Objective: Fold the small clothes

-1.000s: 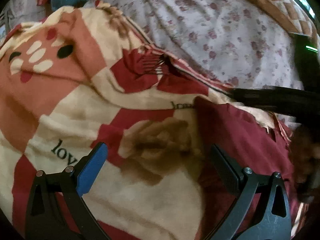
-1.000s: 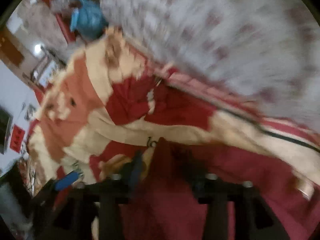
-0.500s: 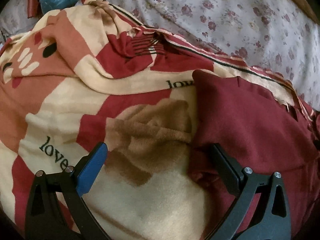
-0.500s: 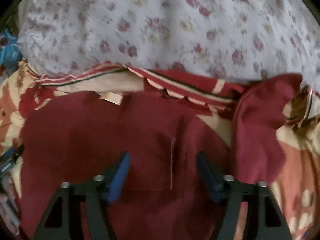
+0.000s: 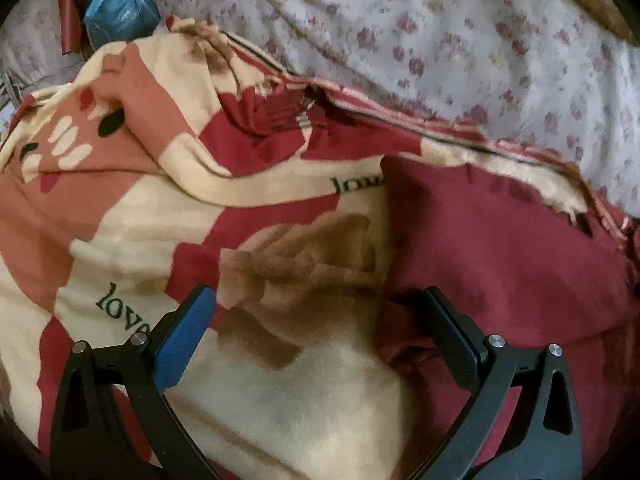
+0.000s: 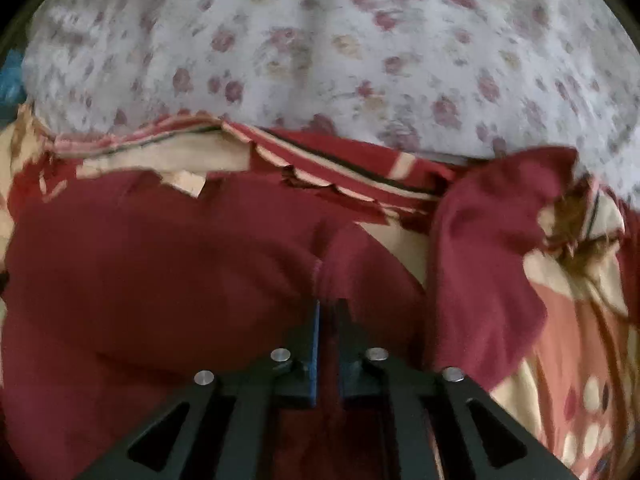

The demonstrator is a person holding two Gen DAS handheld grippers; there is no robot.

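Observation:
A dark red garment [image 5: 500, 248] lies spread on a cream, red and orange blanket [image 5: 152, 208]. In the left wrist view my left gripper [image 5: 316, 300] is open and empty, low over the blanket at the garment's left edge. In the right wrist view the garment [image 6: 160, 264] fills the lower left, with a sleeve or flap [image 6: 488, 240] sticking up at the right. My right gripper [image 6: 328, 308] is shut on a raised fold of the garment at its middle.
A white floral sheet [image 5: 460, 40] covers the bed behind the blanket and also shows in the right wrist view [image 6: 320, 48]. A blue bag [image 5: 120, 12] lies at the far left. A small label [image 6: 188, 182] shows at the garment's top edge.
My right gripper swung over the garment, then closed from open onto a fold at its middle. My left gripper stayed open and shifted only slightly.

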